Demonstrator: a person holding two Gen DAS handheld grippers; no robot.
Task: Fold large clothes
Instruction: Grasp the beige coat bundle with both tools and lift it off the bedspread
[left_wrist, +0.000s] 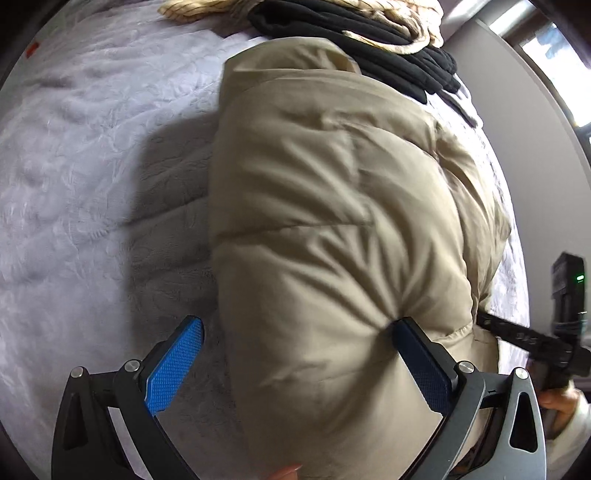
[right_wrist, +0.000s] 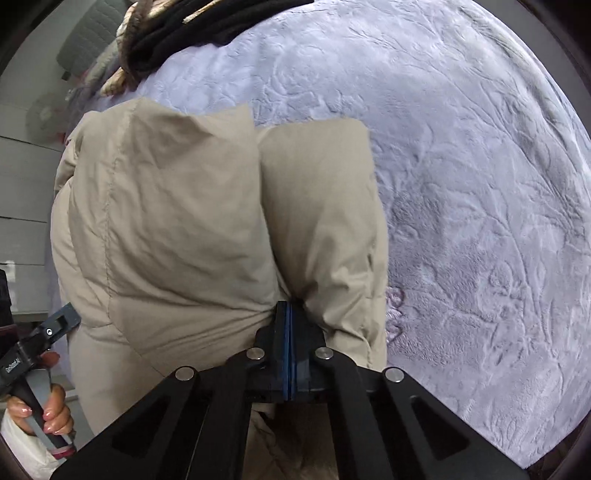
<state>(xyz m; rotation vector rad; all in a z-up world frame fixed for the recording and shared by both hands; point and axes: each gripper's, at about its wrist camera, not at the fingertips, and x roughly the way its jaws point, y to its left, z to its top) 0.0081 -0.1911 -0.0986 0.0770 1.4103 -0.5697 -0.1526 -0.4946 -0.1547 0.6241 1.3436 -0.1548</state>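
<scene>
Right gripper (right_wrist: 289, 314), low centre of the right wrist view: pads pressed together, clamped on a pinch of the beige puffer jacket (right_wrist: 177, 221) at the crease between its two padded lobes. Left gripper (left_wrist: 295, 354), bottom of the left wrist view: jaws spread wide, blue left pad (left_wrist: 177, 365) apart from the cloth over bare bedspread, dark right pad (left_wrist: 421, 358) dug into the jacket's (left_wrist: 332, 206) near edge, nothing gripped.

Jacket lay bunched and part-folded on the pale lilac embossed bedspread (left_wrist: 85, 155), filling the centre and right of the left view.

Judged mid-fold: one side secured, the other not yet taken. Next move would call for closing the left jaws on the near hem, then carrying both holds together toward the top of the frame without letting the slippery padding spring open.

No containers in view. Only a heap of black and cream garments (left_wrist: 369, 26) at the upper edge, touching the jacket's far end. Bottom left of the right view: hand (right_wrist: 51, 413) around the other tool's handle.
</scene>
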